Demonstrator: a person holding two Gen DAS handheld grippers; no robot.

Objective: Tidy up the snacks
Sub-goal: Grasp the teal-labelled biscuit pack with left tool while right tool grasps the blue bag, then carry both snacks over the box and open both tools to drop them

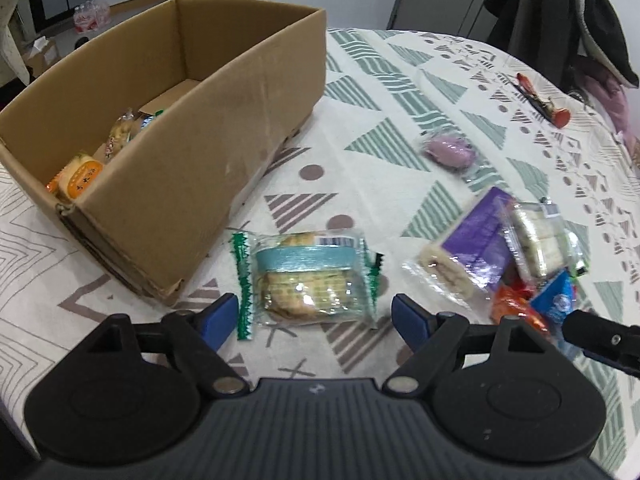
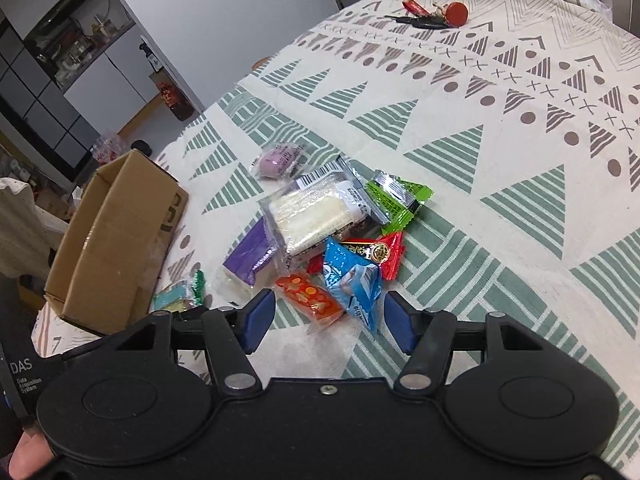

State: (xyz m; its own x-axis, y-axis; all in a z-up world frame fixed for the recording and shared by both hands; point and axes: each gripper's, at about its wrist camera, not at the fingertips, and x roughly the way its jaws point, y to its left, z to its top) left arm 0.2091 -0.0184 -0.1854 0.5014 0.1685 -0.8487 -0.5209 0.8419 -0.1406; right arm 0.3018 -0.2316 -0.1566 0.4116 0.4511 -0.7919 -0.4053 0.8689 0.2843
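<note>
- Left wrist view has the left gripper (image 1: 314, 316) spread wide with nothing in it, blue fingertips (image 1: 218, 316) sitting either side of the near end of the cracker pack (image 1: 308, 280) with the green crimped ends. That pack lies flat on the patterned tablecloth (image 1: 400, 92), just right of the near corner of the cardboard box (image 1: 224, 128).
- Looks to me like the step in hand is grabbing that cracker pack and dropping it into the box, which already has a few snacks at its near end.
- My advice: push forward a bit more so the pads close over the crackers themselves, not the loose film edge. The wrapper is slippery and will probably slide if you only pinch plastic.
- Squeeze gently, since crackers crumble.
- Lift clear over the box wall before moving left, because the near wall is tall and right there.
- Right wrist view: the right gripper (image 2: 328, 318) is also wide open and holding nothing, hovering at the near edge of the snack pile, closest to the orange candy pack (image 2: 312, 298) and the blue packet (image 2: 352, 280).
- The rest of the pile sits farther back: a clear pack of white wafers (image 2: 312, 216), a green packet (image 2: 396, 196) and a purple pack (image 2: 250, 256), overlapping each other.
- Pick the near loose ones first so the heap doesn't drag along.
- The two grippers are close to each other, so I'd move one at a time.
</note>
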